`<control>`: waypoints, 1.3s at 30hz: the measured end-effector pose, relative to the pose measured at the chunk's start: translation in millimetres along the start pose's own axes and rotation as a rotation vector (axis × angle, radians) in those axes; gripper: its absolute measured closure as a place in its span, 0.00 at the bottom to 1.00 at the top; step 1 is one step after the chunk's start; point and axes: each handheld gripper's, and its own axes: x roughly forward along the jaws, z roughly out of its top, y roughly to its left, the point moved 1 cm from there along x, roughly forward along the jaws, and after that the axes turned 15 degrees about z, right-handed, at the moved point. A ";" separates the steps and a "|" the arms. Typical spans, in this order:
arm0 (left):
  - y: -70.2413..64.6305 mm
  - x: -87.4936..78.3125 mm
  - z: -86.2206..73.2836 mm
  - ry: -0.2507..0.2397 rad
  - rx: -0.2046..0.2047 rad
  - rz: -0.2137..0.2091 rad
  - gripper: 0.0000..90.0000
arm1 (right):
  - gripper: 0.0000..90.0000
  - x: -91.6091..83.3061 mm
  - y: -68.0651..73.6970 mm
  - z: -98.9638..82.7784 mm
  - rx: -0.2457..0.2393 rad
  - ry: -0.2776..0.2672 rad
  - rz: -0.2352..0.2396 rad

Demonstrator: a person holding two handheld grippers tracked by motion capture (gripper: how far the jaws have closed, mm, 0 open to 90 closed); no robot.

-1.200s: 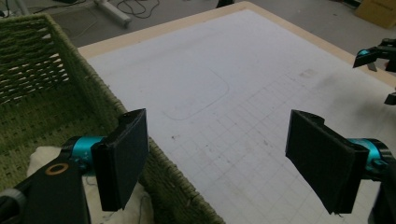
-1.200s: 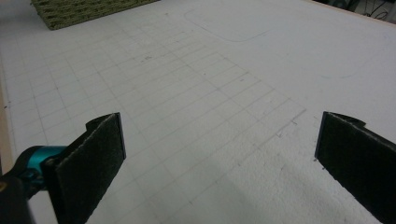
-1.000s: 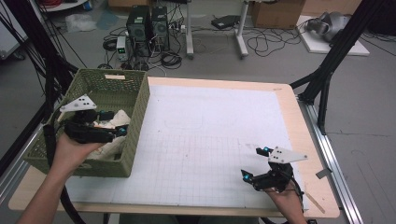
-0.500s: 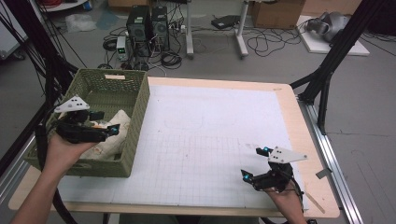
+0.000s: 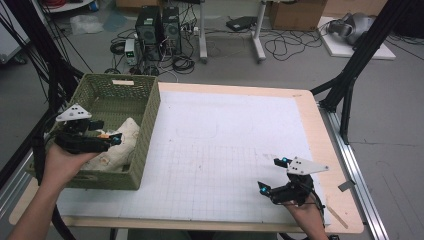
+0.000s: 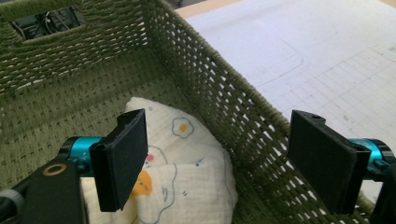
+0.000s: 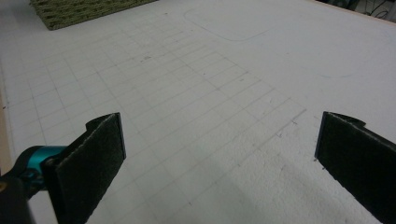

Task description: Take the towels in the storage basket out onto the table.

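Over basket (image 5: 120,95): left hand-held gripper (image 6: 219,158) gaping above cloth (image 6: 187,177) (egg print); right hand-held gripper (image 7: 219,163) spread, empty.

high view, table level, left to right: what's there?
left gripper → cloth in the green basket → white grid mat → right gripper → bare wooden table edge

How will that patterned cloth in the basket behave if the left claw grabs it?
The cloth lies in soft rumpled folds, so it's probably floppy and will drape. It looks thin, so likely light. A trailing edge may snag on the woven basket wall as it lifts.
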 end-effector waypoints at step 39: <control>17.6 13.1 -17.0 0.108 0.034 0.082 0.23 | 0.01 -1.2 0.3 0.0 0.001 -0.002 -0.001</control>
